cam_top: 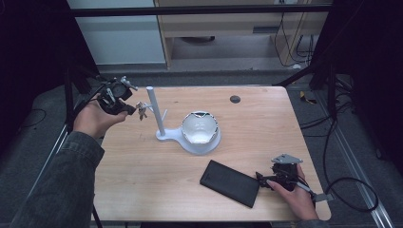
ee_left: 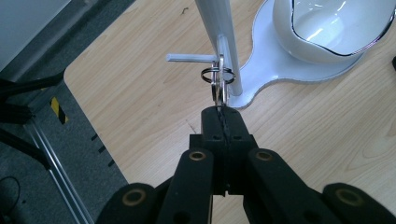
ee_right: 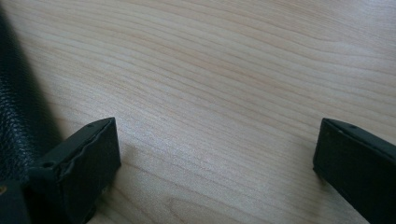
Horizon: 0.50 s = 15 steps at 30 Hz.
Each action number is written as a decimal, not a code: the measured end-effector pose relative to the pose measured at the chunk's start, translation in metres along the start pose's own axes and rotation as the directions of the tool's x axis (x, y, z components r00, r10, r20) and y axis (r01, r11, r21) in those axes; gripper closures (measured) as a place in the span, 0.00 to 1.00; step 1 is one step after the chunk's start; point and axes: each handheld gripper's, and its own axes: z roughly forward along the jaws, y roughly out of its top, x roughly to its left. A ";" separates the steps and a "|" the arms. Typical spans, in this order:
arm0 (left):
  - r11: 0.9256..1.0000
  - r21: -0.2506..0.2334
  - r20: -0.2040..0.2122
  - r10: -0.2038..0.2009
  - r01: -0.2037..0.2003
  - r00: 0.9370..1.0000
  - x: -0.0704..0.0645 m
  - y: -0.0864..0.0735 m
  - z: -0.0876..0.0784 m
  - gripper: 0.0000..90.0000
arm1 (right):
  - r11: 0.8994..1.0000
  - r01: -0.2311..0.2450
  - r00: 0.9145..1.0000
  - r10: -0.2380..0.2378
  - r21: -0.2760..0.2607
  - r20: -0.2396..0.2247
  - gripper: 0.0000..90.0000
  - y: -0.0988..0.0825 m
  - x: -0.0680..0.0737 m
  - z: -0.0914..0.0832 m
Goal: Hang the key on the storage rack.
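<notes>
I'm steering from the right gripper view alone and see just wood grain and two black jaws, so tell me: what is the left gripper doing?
Observer: The left gripper is shut on a key ring, right by the white stand's post.
Operator: Is the ring on the peg yet?
Observer: It sits at the post end of the side peg; whether it is threaded on, I cannot tell.
Operator: Anything on the stand's base?
Observer: A white bowl rests on it.

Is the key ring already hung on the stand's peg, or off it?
Off it. The key ring, clamped in the shut left gripper, sits beside the stand's post, not over the peg.
</notes>
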 end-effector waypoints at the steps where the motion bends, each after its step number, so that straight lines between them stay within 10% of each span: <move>1: 1.000 0.002 0.002 -0.002 0.002 1.000 0.000 0.001 0.001 1.00 | 1.000 0.000 1.000 0.000 0.000 0.000 0.01 0.000 0.000 0.000; 15: 1.000 -0.020 0.010 -0.011 0.011 1.000 0.000 -0.001 0.016 1.00 | 1.000 0.002 1.000 -0.002 0.000 0.001 0.01 0.000 0.000 0.000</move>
